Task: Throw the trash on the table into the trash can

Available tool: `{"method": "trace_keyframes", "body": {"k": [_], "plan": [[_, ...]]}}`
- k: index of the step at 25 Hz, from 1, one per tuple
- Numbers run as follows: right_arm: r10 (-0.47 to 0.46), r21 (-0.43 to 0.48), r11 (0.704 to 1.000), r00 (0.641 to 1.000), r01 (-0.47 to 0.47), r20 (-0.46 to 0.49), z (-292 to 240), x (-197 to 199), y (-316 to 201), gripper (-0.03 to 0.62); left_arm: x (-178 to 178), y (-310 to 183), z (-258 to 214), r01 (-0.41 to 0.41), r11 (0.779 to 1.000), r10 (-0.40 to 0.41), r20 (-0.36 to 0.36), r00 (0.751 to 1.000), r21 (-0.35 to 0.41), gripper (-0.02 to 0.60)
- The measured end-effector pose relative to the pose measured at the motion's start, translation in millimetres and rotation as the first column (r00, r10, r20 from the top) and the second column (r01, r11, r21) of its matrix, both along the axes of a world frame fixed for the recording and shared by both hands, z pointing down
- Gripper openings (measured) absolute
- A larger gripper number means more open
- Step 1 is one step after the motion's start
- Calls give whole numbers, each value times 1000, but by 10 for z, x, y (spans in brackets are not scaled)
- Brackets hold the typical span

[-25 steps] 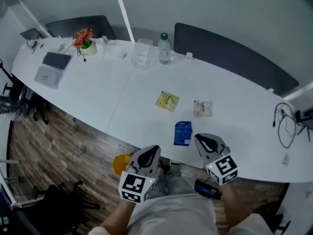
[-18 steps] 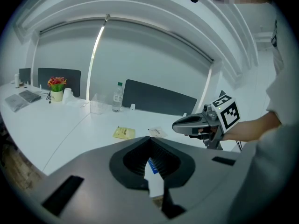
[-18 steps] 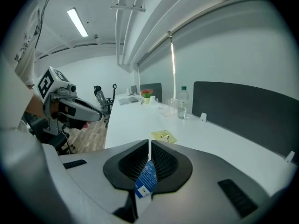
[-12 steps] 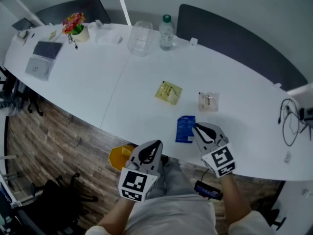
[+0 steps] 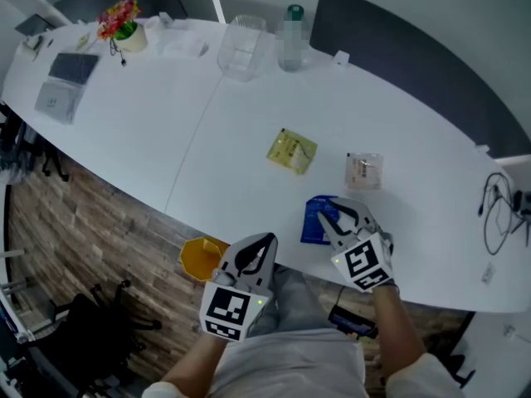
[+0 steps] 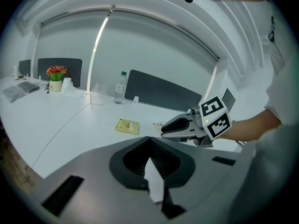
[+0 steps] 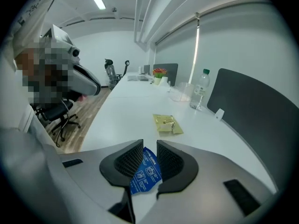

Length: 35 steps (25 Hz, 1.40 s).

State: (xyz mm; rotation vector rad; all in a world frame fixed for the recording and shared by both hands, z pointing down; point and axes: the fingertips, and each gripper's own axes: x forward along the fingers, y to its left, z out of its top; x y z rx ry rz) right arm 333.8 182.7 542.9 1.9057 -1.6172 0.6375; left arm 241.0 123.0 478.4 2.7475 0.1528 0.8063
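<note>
A blue packet (image 5: 314,220) lies near the front edge of the white table (image 5: 166,123). My right gripper (image 5: 332,218) hangs over it. In the right gripper view the blue packet (image 7: 145,171) shows in the gap of the right gripper (image 7: 149,150). Its jaws have just been opening, and the pads stand clear of the packet. A yellow packet (image 5: 291,151) and a clear wrapper (image 5: 363,171) lie farther back. My left gripper (image 5: 255,247) is shut and empty, off the table edge above a yellow trash can (image 5: 202,257) on the floor.
At the table's far side stand a water bottle (image 5: 294,27), a clear container (image 5: 241,48), a flower pot (image 5: 120,25) and a notebook (image 5: 62,81). Cables (image 5: 498,214) lie at the right end. Dark chairs stand behind the table, and an office chair (image 5: 83,330) on the wooden floor.
My right gripper has moved forward and down over the blue packet, and its jaws have parted. My left gripper has sunk a little.
</note>
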Motion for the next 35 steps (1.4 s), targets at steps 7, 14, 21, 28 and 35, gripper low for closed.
{"method": "trace_keyframes", "body": {"k": [7, 14, 21, 28, 35], "plan": [[-160, -147, 979, 981, 143, -111, 180, 11, -107, 123, 8, -67, 140, 20, 999, -19, 38, 999, -28, 2], [-299, -252, 929, 951, 271, -80, 389, -6, -173, 123, 28, -113, 240, 40, 998, -37, 55, 998, -44, 0], [-415, -317, 863, 910, 394, 2, 511, -16, -217, 123, 36, -174, 314, 65, 996, -61, 67, 996, -57, 0], [-506, -361, 784, 857, 504, 98, 620, -53, -233, 123, 32, -187, 342, 77, 994, -71, 88, 994, -72, 2], [-555, -334, 743, 813, 580, 176, 615, -113, -283, 123, 5, -217, 381, 96, 992, -89, 95, 991, -77, 2]]}}
